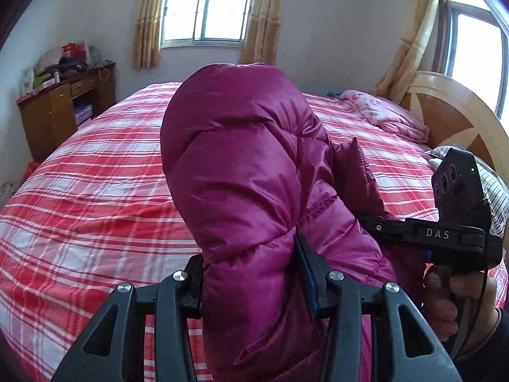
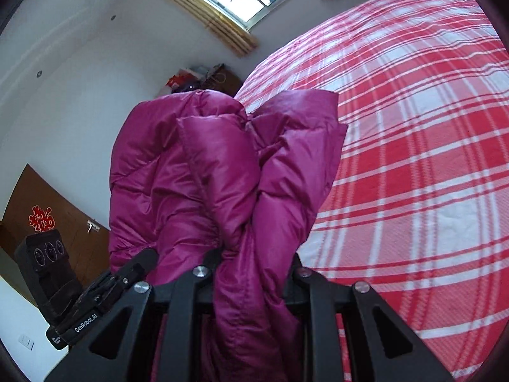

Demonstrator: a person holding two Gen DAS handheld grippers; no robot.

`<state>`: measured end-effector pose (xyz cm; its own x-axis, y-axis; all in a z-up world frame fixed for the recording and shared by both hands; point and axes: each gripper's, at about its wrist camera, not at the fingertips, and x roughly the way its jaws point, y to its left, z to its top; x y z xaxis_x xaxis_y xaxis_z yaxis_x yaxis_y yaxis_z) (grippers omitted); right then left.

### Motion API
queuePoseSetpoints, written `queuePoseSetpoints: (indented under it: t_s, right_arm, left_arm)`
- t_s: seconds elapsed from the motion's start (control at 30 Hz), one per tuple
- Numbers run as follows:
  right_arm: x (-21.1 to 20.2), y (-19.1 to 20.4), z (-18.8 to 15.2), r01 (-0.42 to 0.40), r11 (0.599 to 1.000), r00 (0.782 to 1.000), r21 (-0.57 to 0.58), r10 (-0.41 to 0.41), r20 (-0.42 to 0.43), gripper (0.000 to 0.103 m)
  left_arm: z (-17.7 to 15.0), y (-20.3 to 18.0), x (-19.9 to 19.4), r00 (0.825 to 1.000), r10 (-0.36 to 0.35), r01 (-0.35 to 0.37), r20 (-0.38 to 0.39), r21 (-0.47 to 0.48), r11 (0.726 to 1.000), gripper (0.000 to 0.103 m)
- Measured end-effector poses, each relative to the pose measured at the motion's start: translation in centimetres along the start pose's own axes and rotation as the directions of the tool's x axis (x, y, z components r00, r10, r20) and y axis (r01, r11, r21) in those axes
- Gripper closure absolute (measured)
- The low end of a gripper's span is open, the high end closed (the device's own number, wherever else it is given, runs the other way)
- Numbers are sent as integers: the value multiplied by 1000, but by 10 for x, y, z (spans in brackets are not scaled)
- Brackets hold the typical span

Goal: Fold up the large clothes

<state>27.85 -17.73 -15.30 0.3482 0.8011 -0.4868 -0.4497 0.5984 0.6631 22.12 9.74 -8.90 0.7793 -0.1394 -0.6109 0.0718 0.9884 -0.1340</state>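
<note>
Both hand-held grippers clamp jacket (image 1: 241, 172) folds: left (image 1: 251, 273), right (image 2: 251, 264). Jacket bunched above bed (image 1: 95, 191). Keep both grips level; lay it flat, spread before folding.

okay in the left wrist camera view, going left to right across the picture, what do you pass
wooden desk → magenta puffer jacket, clamped in the left gripper → folded pink blanket → right gripper's black body → wooden headboard. All over the red plaid bed.
</note>
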Motion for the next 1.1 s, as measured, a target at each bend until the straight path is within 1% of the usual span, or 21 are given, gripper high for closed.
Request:
queuePoseSetpoints:
  t_s: [0.1,0.13,0.2,0.37,0.4,0.57,0.67,0.87,1.0,1.1]
  right_arm:
    - [30,18,0,-9,1000,999,-23,9,-40,80]
    - [45,14,10,-9,1000,999,-27,8,-51,80]
    - [63,20,12,-6,999,997,-39,3,-73,80]
    - [92,23,15,8,999,994,-36,-12,-113,80]
    - [98,18,30,12,999,993,-33,-15,-116,80]
    - [112,18,38,26,999,991,-21,-29,-130,80]
    - [117,18,40,34,999,990,-18,-36,-139,79]
    - [122,20,44,47,999,988,-12,-49,-146,77]
    - [127,19,46,74,997,986,-30,-77,-146,73]
    - [128,20,44,89,995,985,-42,-94,-147,68]
  left_arm:
    - [-6,25,0,999,52,-52,0,-33,998,57]
    - [-9,31,1,998,63,-63,-3,-43,997,57]
    - [-15,46,2,997,76,-77,-12,-64,995,57]
    - [-27,69,5,996,79,-82,-38,-100,992,57]
    - [-30,71,7,996,79,-83,-42,-103,991,57]
    - [-35,83,12,996,75,-81,-51,-121,989,56]
    - [-39,88,15,994,85,-93,-62,-137,986,50]
    - [-47,94,20,992,100,-110,-75,-138,984,42]
    - [-50,94,23,989,131,-139,-71,-122,983,33]
    - [-51,96,25,987,142,-150,-70,-119,981,31]
